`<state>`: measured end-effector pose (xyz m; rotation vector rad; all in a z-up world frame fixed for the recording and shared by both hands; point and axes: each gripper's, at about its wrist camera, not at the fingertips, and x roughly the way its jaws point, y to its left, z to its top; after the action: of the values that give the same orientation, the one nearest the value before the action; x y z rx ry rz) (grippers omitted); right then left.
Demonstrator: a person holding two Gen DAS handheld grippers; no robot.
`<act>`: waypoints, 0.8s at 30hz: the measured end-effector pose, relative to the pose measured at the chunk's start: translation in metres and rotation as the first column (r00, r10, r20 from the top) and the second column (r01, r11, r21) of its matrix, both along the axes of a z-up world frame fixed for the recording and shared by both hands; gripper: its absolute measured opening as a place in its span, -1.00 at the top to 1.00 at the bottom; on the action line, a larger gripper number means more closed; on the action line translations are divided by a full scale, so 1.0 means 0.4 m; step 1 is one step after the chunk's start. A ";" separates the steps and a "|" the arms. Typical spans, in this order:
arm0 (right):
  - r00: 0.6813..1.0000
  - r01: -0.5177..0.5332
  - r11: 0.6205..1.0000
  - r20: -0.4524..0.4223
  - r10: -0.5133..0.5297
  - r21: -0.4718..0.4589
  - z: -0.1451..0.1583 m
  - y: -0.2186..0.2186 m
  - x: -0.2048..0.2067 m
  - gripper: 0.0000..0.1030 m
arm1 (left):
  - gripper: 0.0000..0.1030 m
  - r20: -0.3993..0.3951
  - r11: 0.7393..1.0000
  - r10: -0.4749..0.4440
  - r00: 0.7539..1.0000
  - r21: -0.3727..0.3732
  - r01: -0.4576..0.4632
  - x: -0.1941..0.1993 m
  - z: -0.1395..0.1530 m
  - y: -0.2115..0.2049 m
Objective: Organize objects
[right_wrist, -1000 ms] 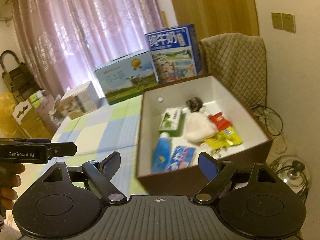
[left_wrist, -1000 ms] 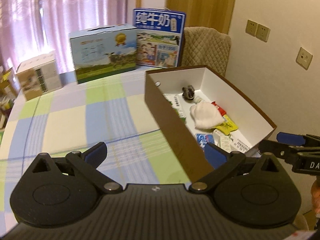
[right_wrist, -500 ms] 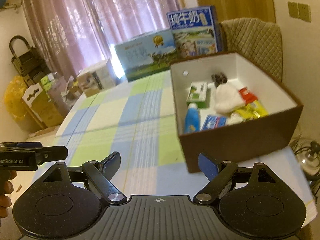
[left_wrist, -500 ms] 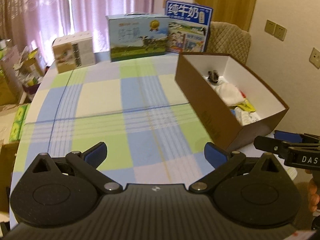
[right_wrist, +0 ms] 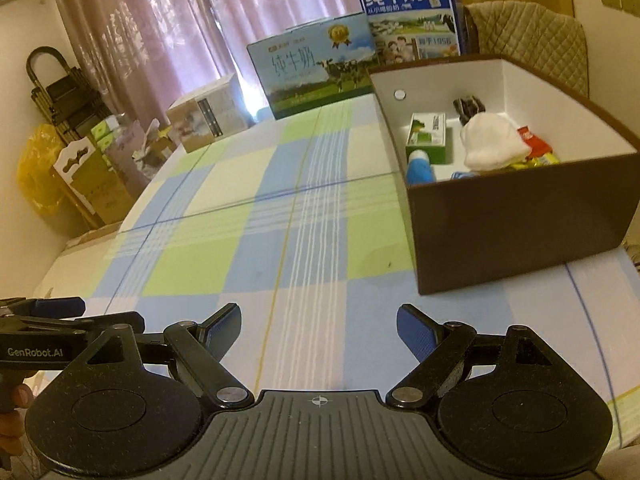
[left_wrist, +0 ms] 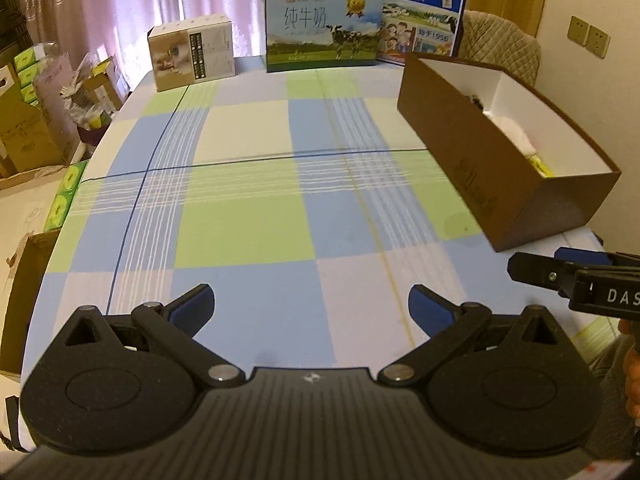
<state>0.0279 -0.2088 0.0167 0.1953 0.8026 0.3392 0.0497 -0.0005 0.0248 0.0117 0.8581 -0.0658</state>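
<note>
**A:** so where's the box sitting? The worktop (right_wrist: 224, 264) with the blue, green and cream check cloth fills most of both views. The brown box (right_wrist: 520, 216) is open-topped with a white inside, on the right side of the worktop, at about 2 o'clock in both wrist views. Its long axis runs from the near right corner away toward the far end, roughly toward 11 o'clock in the left wrist view.

**B:** yep, and the stuff's all in it: white cloth (right_wrist: 490, 144), green carton (right_wrist: 428, 136) lying flat, blue bottle (right_wrist: 418, 166) with its long axis pointing away toward 12, and a red packet (right_wrist: 532, 140) next to yellow ones.

**A:** hands? Both point down at the cloth. The left gripper (left_wrist: 310, 312) has its jaws wide apart with nothing between them, and the right gripper (right_wrist: 318, 330) is the same. Each shows up at the edge of the other's view.

**B:** far end at 12 o'clock: two milk cartons (left_wrist: 320, 28) and a beige box (left_wrist: 192, 52), then pink curtains (right_wrist: 180, 20). Quilted chair back (right_wrist: 532, 36) behind the box, and cardboard clutter on the floor at 9 o'clock.
</note>
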 end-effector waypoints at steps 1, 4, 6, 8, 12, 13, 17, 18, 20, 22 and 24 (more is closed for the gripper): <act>1.000 -0.005 1.000 -0.005 0.005 -0.001 -0.007 0.002 -0.001 -0.60 | -0.98 0.000 1.000 0.003 1.000 0.006 -0.003 0.000 -0.004 0.001; 0.999 -0.025 1.000 -0.025 0.025 -0.015 -0.025 0.012 -0.005 -0.60 | -0.98 -0.014 1.000 0.009 1.000 0.003 -0.009 0.001 -0.020 0.003; 0.999 -0.043 0.998 -0.028 0.042 -0.039 -0.036 0.020 -0.009 -0.60 | -0.98 -0.022 1.000 0.013 1.000 0.008 -0.013 -0.001 -0.031 0.001; 0.998 -0.060 0.996 -0.026 0.059 -0.064 -0.043 0.026 -0.012 -0.60 | -0.98 -0.025 1.000 0.013 1.000 0.027 -0.013 -0.007 -0.040 -0.003; 0.997 -0.078 0.994 -0.033 0.076 -0.082 -0.057 0.033 -0.014 -0.60 | -0.98 -0.043 0.999 0.018 0.999 0.039 -0.017 -0.009 -0.058 -0.004; 0.996 -0.081 0.993 -0.037 0.078 -0.087 -0.061 0.034 -0.014 -0.60 | -0.98 -0.048 0.999 0.020 0.999 0.037 -0.018 -0.009 -0.062 -0.003; 0.995 -0.090 0.991 -0.048 0.086 -0.099 -0.071 0.039 -0.013 -0.60 | -0.98 -0.065 0.999 0.016 0.998 0.036 -0.014 -0.012 -0.072 -0.005; 0.995 -0.091 0.991 -0.050 0.086 -0.101 -0.072 0.040 -0.013 -0.60 | -0.98 -0.068 0.999 0.015 0.998 0.033 -0.013 -0.015 -0.075 -0.005; 0.995 -0.093 0.990 -0.052 0.088 -0.102 -0.074 0.041 -0.013 -0.60 | -0.98 -0.073 0.999 0.013 0.997 0.030 -0.011 -0.017 -0.079 -0.005; 0.995 -0.093 0.990 -0.054 0.088 -0.102 -0.075 0.040 -0.012 -0.60 | -0.98 -0.077 0.999 0.013 0.997 0.032 -0.010 -0.018 -0.083 -0.005; 0.995 -0.092 0.990 -0.058 0.086 -0.104 -0.075 0.043 -0.010 -0.60 | -0.98 -0.082 0.999 0.015 0.996 0.032 -0.013 -0.017 -0.087 -0.005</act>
<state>0.0240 -0.1917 -0.0131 0.0683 0.8814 0.3755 0.0427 -0.0026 -0.0100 0.0322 0.9419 -0.0397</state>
